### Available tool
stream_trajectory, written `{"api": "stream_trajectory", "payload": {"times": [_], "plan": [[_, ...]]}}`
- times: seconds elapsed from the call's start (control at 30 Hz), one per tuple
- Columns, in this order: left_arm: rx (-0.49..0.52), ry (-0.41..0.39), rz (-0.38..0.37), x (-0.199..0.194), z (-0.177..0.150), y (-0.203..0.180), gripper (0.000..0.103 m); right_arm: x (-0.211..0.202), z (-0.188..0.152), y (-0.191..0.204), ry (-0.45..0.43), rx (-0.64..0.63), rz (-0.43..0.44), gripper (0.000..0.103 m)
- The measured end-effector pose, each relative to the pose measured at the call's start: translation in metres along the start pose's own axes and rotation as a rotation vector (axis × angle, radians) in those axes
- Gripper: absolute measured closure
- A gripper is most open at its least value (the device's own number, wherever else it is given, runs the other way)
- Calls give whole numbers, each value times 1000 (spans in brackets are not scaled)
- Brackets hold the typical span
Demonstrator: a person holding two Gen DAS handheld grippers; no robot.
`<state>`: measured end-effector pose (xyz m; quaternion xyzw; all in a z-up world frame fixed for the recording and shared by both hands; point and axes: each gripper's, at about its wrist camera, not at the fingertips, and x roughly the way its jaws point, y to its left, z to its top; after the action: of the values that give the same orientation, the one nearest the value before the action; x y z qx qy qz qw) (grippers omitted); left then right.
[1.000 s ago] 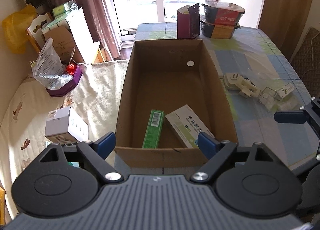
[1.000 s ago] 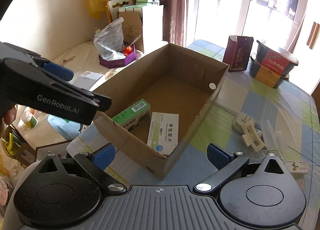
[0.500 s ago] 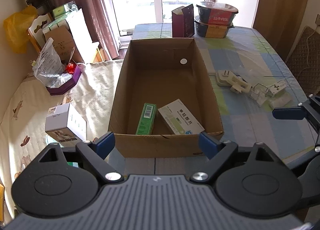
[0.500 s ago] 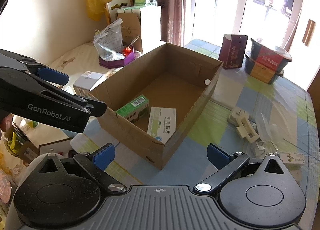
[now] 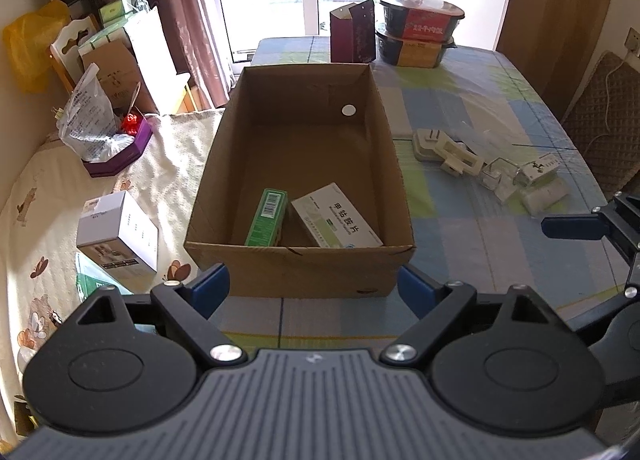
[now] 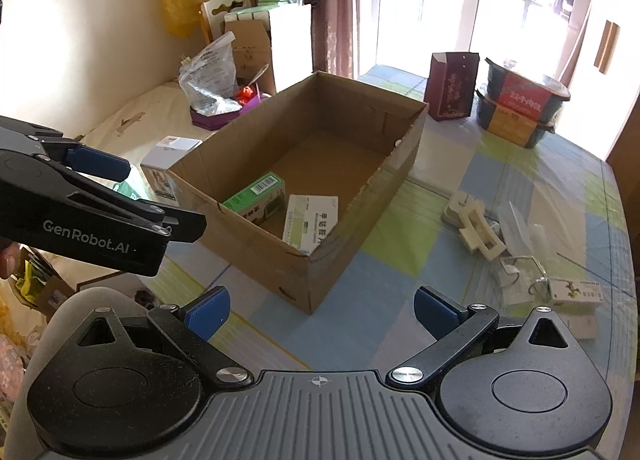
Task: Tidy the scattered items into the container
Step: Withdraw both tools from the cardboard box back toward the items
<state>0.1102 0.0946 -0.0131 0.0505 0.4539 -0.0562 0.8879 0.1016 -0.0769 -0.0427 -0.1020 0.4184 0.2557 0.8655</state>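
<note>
Both grippers hung empty with their jaws spread wide: the left gripper (image 5: 314, 286) was held just short of the near wall of the cardboard box (image 5: 298, 266), and the right gripper (image 6: 322, 310) hovered over the checked tablecloth (image 6: 532, 184) off the box's near corner. Inside the box, at its near end, lay a green carton (image 5: 267, 217) and a white medicine box (image 5: 335, 216), side by side and flat on the floor of it.

Still outside, to the right of the box, sat a loose cluster: white plug adapters (image 6: 474, 228), some clear plastic packets (image 6: 520, 268) and a small white printed box (image 6: 576, 292). The step in hand was, by my reading, a reach for one of these by the right gripper (it was the nearer).

To do it well, I would pick the printed box first, since it sat at the edge of the pile and offered flat parallel sides. Come down with the jaws astride its short width, keep clear of the plastic packets touching it, then close firmly. On the left, a grey-and-white carton (image 5: 118, 236) on the cream cloth also waited.
</note>
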Motion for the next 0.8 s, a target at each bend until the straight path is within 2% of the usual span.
{"api": "stream_trajectory", "payload": {"times": [0.8], "plan": [[11, 24, -41, 8, 2, -43, 14, -14, -19, -46, 5, 101, -47, 0]]}}
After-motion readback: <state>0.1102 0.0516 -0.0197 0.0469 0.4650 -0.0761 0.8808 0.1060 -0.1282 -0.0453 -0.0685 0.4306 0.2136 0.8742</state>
